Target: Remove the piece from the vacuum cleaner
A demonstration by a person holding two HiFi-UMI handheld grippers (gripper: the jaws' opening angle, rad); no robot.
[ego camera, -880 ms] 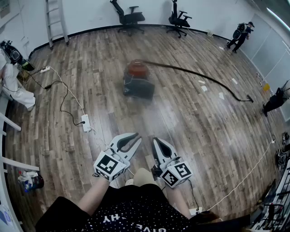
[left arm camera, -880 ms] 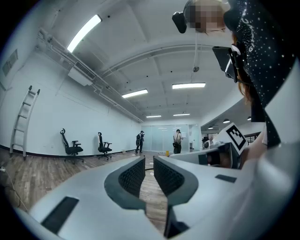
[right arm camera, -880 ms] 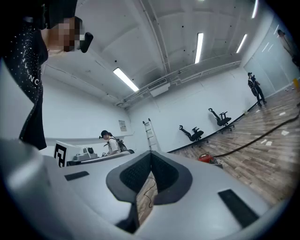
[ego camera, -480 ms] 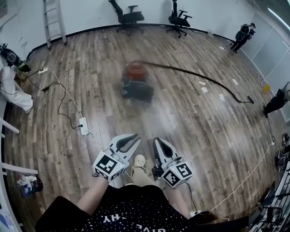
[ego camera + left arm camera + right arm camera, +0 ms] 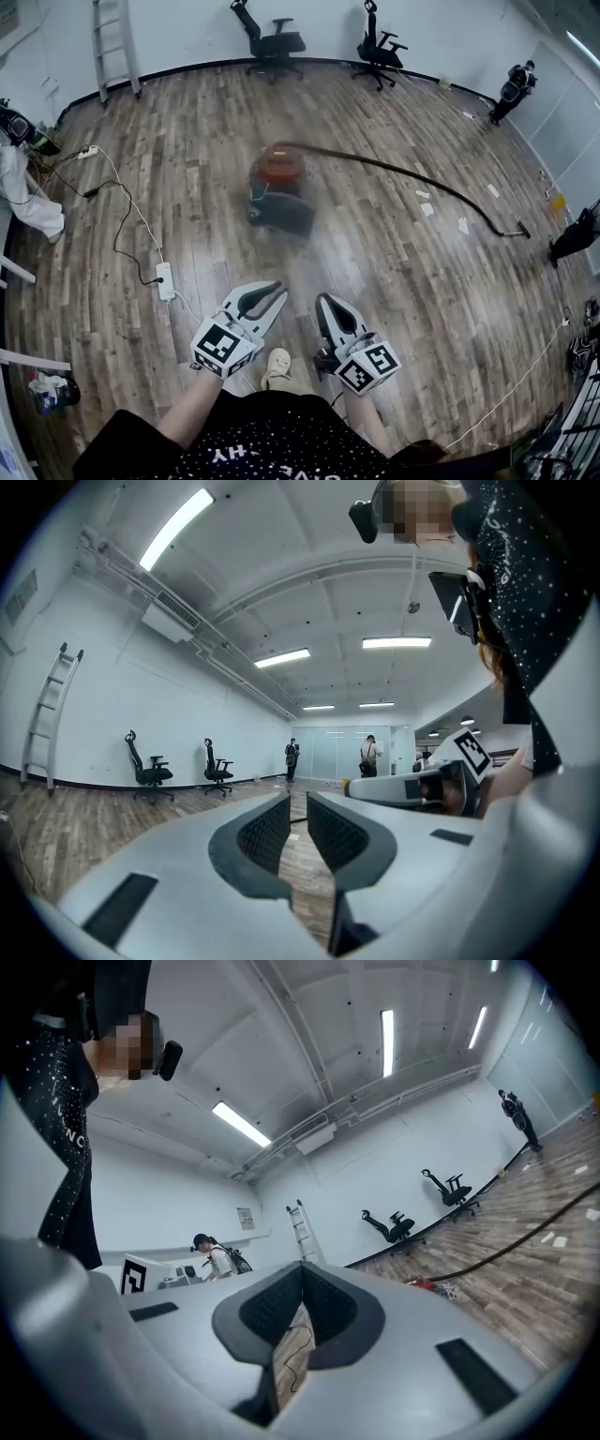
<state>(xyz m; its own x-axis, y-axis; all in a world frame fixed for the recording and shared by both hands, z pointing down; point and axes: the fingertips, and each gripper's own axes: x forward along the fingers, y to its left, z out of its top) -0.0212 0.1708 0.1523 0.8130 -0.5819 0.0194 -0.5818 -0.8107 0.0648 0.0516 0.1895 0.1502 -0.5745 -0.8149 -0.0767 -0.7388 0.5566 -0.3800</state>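
The vacuum cleaner point(image 5: 277, 187), red on top over a dark body, sat on the wooden floor point(image 5: 403, 281) well ahead of you, blurred in the head view. Its dark hose point(image 5: 384, 167) curved away to your right and ended at a nozzle point(image 5: 515, 231) lying on the boards. Which piece was meant to come off could not be made out.

Neither gripper touched it. You held both low, close to your body and side by side. The left gripper point(image 5: 274, 290) had its jaws a narrow gap apart with nothing between them. The right gripper point(image 5: 327, 302) had its jaws pressed together, empty.

To your left a white power strip point(image 5: 166, 280) lay on the floor. Two office chairs point(image 5: 272, 42) and a ladder point(image 5: 113, 42) stood by the far wall.
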